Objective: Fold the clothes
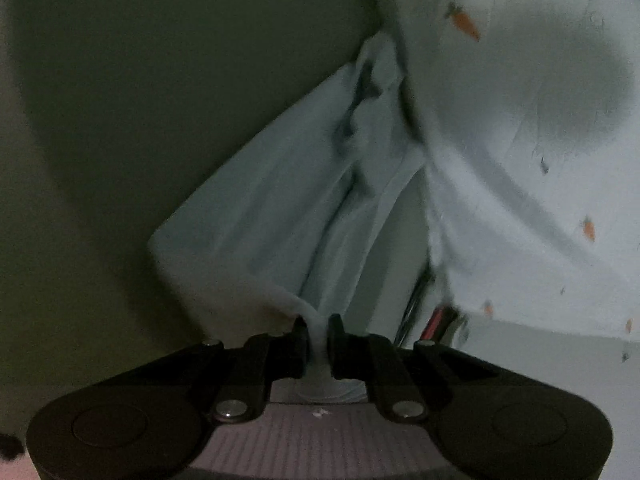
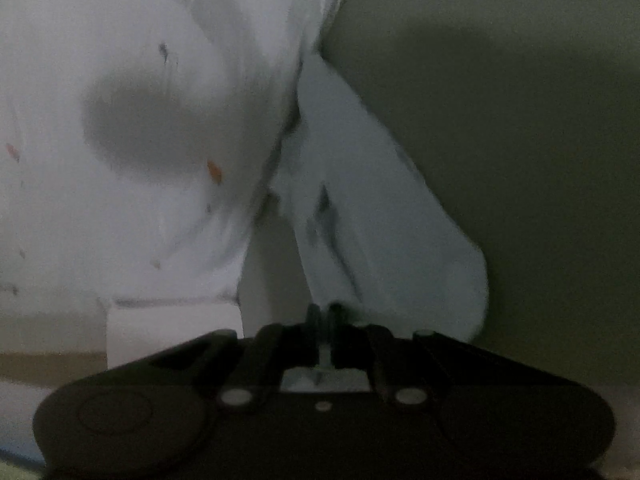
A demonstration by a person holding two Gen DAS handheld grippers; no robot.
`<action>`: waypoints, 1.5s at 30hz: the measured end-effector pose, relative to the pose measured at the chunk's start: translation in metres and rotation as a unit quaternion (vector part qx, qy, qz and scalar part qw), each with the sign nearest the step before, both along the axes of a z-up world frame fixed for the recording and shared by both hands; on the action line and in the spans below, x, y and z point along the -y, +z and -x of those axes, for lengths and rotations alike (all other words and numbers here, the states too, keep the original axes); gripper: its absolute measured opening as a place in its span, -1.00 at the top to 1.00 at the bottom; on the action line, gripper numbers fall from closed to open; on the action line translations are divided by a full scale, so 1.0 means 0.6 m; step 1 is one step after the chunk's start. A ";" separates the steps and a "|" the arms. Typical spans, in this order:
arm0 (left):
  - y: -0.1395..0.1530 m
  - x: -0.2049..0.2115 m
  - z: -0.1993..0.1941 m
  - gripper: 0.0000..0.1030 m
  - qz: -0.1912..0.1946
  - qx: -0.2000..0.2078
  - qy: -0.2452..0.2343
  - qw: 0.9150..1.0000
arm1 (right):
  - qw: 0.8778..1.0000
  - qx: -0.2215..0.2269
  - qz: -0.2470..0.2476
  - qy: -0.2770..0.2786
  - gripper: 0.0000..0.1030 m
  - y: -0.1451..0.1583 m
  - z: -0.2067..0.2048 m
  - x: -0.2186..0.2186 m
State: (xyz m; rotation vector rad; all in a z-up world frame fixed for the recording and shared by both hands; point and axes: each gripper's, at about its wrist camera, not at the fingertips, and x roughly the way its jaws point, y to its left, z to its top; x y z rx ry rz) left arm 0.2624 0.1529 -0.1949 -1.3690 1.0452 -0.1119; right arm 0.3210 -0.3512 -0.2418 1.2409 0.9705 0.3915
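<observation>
Both grippers—left (image 1: 318,326), right (image 2: 324,314)—are pinched tight on a sleeve each of the raised shirt (image 1: 520,140), so I'd keep even tension—no slack—laying it flat.

A dim olive-green surface (image 1: 140,120) fills the background in both views.

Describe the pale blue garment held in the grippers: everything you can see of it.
The pale blue garment is soft, thin-looking plain fabric, creased with deep folds down its middle. It hangs stretched and lifted, in front of an olive-green surface. The left hand-held gripper is shut on a bunched edge of it; the right hand-held gripper pinches another edge. Beside it, touching along one side, is white cloth with small orange carrot prints.
</observation>
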 end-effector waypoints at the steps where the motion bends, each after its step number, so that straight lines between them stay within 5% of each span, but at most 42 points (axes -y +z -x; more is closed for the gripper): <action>1: 0.001 0.000 -0.031 0.80 0.006 0.007 0.009 1.000 | 1.000 0.003 -0.002 -0.011 0.91 0.000 -0.031 0.006; 4: -0.004 -0.009 -0.128 0.79 0.004 0.015 0.026 1.000 | 0.999 0.012 0.007 -0.041 0.90 0.000 -0.114 0.024; 7: -0.018 -0.018 -0.214 0.66 -0.023 -0.009 0.040 0.999 | 0.997 -0.001 0.036 -0.066 0.39 -0.011 -0.194 0.030; 8: -0.020 -0.024 -0.232 0.52 -0.039 -0.016 0.038 0.998 | 0.997 -0.003 0.043 -0.070 0.09 -0.014 -0.213 0.034; 12: -0.016 -0.030 -0.258 0.01 -0.112 0.015 0.020 0.993 | 0.992 0.036 0.090 -0.079 -0.10 0.007 -0.230 0.038; 14: -0.008 -0.029 -0.254 -0.25 -0.172 0.030 0.002 0.985 | 0.986 0.059 0.143 -0.060 -0.13 0.016 -0.217 0.032; 18: -0.008 -0.031 -0.230 -0.26 -0.259 0.046 -0.052 0.964 | 0.964 0.055 0.261 -0.008 -0.13 0.002 -0.189 -0.003; 24: -0.033 0.017 -0.254 -0.31 -0.355 0.061 -0.148 0.921 | 0.936 0.096 0.335 0.045 -0.11 -0.021 -0.204 -0.059; 27: -0.046 0.040 -0.274 0.04 -0.386 0.057 -0.186 0.902 | 0.916 0.120 0.378 0.062 -0.11 -0.028 -0.245 -0.097; 29: -0.048 0.056 -0.280 0.61 -0.417 0.058 -0.207 0.883 | 0.900 0.119 0.407 0.101 -0.03 -0.038 -0.278 -0.126; 31: -0.045 0.062 -0.277 0.71 -0.431 0.074 -0.214 0.874 | 0.881 0.111 0.437 0.145 0.61 -0.043 -0.291 -0.147; 33: -0.037 0.055 -0.264 0.79 -0.429 0.086 -0.203 0.876 | 0.868 0.127 0.456 0.152 0.96 -0.034 -0.283 -0.151; 38: 0.001 0.039 -0.234 0.91 -0.421 0.129 -0.173 0.881 | 0.861 0.177 0.464 0.110 0.98 0.023 -0.253 -0.122; 41: 0.039 0.040 -0.230 0.91 -0.429 0.169 -0.165 0.872 | 0.856 0.201 0.469 0.085 0.98 0.058 -0.245 -0.109; 45: 0.044 0.039 -0.255 0.84 -0.446 0.178 -0.160 0.862 | 0.851 0.172 0.489 0.086 0.94 0.034 -0.268 -0.110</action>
